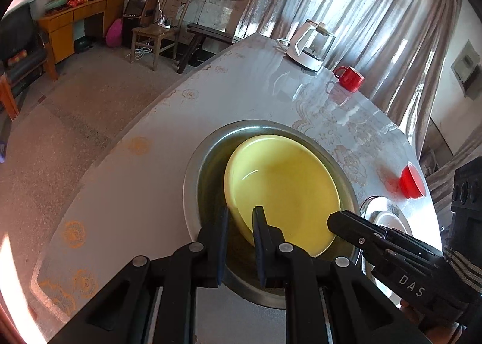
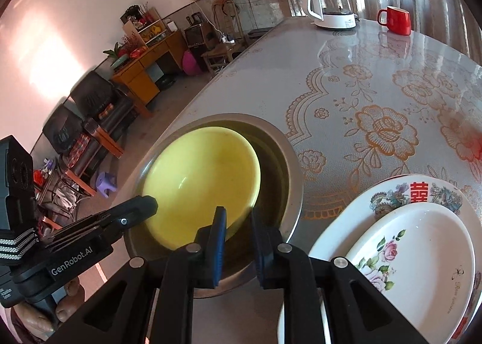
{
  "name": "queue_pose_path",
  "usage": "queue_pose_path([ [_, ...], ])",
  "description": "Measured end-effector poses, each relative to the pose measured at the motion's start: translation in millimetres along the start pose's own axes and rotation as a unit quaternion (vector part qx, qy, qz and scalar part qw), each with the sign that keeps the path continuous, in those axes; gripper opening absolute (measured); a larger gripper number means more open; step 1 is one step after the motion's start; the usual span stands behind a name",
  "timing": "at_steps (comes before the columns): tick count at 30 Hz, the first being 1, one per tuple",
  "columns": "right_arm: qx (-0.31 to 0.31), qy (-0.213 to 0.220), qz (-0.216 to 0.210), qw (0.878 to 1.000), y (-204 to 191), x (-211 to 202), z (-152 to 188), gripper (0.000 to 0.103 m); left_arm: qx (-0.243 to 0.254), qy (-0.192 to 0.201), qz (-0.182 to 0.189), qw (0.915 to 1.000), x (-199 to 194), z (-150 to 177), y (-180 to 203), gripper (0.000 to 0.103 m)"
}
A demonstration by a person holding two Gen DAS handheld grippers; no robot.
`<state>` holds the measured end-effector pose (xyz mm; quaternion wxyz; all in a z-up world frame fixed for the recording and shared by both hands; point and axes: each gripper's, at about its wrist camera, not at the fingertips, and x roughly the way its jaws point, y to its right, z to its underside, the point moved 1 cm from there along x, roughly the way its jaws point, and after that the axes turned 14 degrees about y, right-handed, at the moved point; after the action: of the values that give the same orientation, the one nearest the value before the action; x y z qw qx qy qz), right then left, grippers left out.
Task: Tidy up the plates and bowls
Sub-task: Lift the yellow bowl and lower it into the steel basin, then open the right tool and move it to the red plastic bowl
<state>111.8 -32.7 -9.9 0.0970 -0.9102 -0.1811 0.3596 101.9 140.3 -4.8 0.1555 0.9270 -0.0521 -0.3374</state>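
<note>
On the table (image 1: 241,88), near its edge, a steel basin (image 1: 192,181) holds the yellow dish (image 1: 286,187), which sits slightly askew inside it, its far rim close to the basin wall. Both tongs grip the dish's near rim. The left gripper (image 1: 241,223) has its blue-padded jaws narrow, with the yellow rim caught between them. The right gripper (image 2: 238,229) does the same a little further along the rim, jaws narrow on the yellow edge. Seen from either wrist, the other tool comes in from the side, its tip over the dish.

Just beside the basin, on the right, a white floral plate (image 2: 421,247) lies on a larger patterned plate (image 2: 418,193). A red cup (image 1: 411,179) stands near them. Well apart, at the far side by the curtain, stand a kettle (image 2: 331,3) and a red mug (image 2: 396,20).
</note>
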Motion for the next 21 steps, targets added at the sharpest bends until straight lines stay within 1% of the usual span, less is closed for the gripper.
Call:
queue_pose_path([
  [7,-0.034,-0.006,0.006,0.999,-4.7,3.8,-1.7,0.018,0.012,-0.005,0.007,0.9999,6.0,-2.3,-1.9,0.016],
  [10,-0.03,0.002,-0.006,1.0,-2.5,-0.9,-5.6,0.018,0.014,-0.008,0.016,0.9998,8.0,-4.0,-3.3,0.016],
  [12,-0.023,0.009,-0.012,1.0,-0.6,-3.1,-9.6,0.021,0.014,-0.008,0.02,0.9997,8.0,-5.4,-4.8,0.016],
  [15,-0.017,0.016,-0.024,0.999,-1.0,-6.2,-13.0,0.022,0.028,0.001,0.024,0.9993,3.8,-7.4,-5.8,0.016],
  [18,-0.014,0.026,-0.037,0.999,-1.1,-11.1,-11.7,0.024,0.038,0.009,0.026,0.9989,1.1,-9.7,-8.7,0.016],
  [21,-0.005,0.04,-0.043,0.998,2.5,-17.8,-9.6,0.025,0.044,0.005,0.024,0.9987,3.7,-9.9,-12.9,0.016],
])
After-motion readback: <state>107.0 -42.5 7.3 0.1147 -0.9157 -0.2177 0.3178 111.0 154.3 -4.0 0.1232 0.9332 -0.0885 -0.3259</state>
